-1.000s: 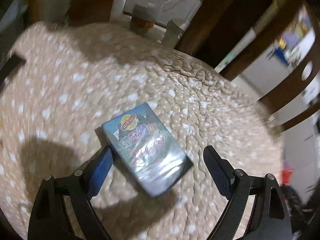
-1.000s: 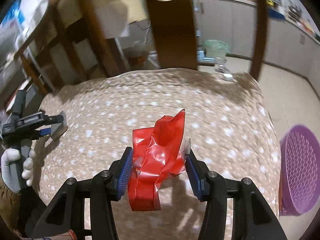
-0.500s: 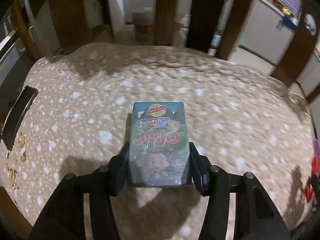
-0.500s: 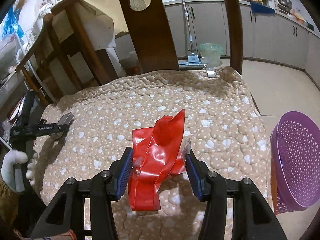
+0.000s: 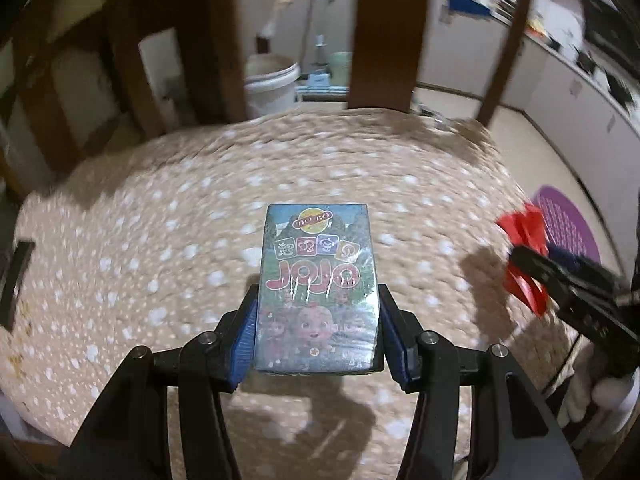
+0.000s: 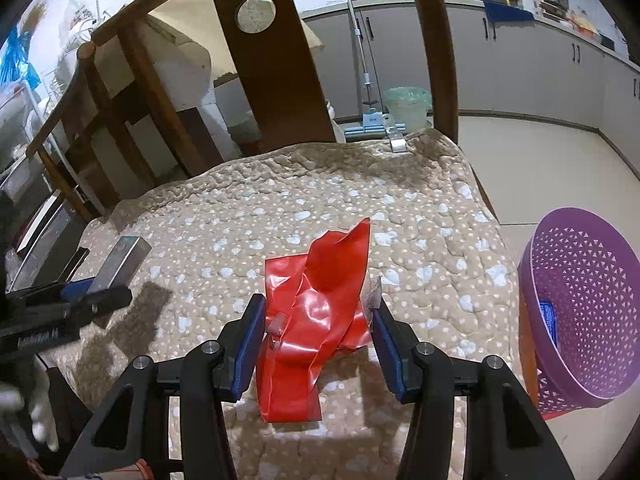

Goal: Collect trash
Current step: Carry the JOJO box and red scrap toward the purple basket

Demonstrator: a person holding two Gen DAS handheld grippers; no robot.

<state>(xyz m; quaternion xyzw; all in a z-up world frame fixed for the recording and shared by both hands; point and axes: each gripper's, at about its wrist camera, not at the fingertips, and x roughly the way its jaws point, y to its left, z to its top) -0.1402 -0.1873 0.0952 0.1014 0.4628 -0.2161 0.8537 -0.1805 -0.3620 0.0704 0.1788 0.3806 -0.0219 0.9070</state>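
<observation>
Glossy cellophane wraps the small card box (image 5: pixel 316 292), a flat-faced rectangular pack printed in blue and green with red "JOJO" lettering and cartoon children. The left gripper (image 5: pixel 318 332) clenches it by its two long sides, the blue ribbed pads flat against the wrapping, the box jutting forward over the cover. In the right wrist view the same box (image 6: pixel 120 264) appears at the far left as a grey slab-like edge poking out of that gripper's black fingers.

Crinkled red plastic (image 6: pixel 316 316), a shiny film folded into sharp creases with one corner rising to a point and a flat strip hanging below, sits between the blue pads of the right gripper (image 6: pixel 318 336), which grasp it on both sides. In the left wrist view this wrapper (image 5: pixel 524 256) is a red blur at the right, beside the dark fingers that carry it.

Both loads are above a quilted cover (image 6: pixel 320 208) of soft beige fabric, puffy and pebbled, dotted with pale blotches and small white spots. It drapes over a rounded surface with wooden chair backs (image 6: pixel 272 68) at the far edge, one a broad brown slat pierced by a round hole.

On the floor to the right stands a purple basket (image 6: pixel 580 312) of moulded plastic, its curved wall perforated with triangular openings; a small blue item lies against its inner wall. A white-gloved hand (image 6: pixel 40 420) shows at the near left edge.
</observation>
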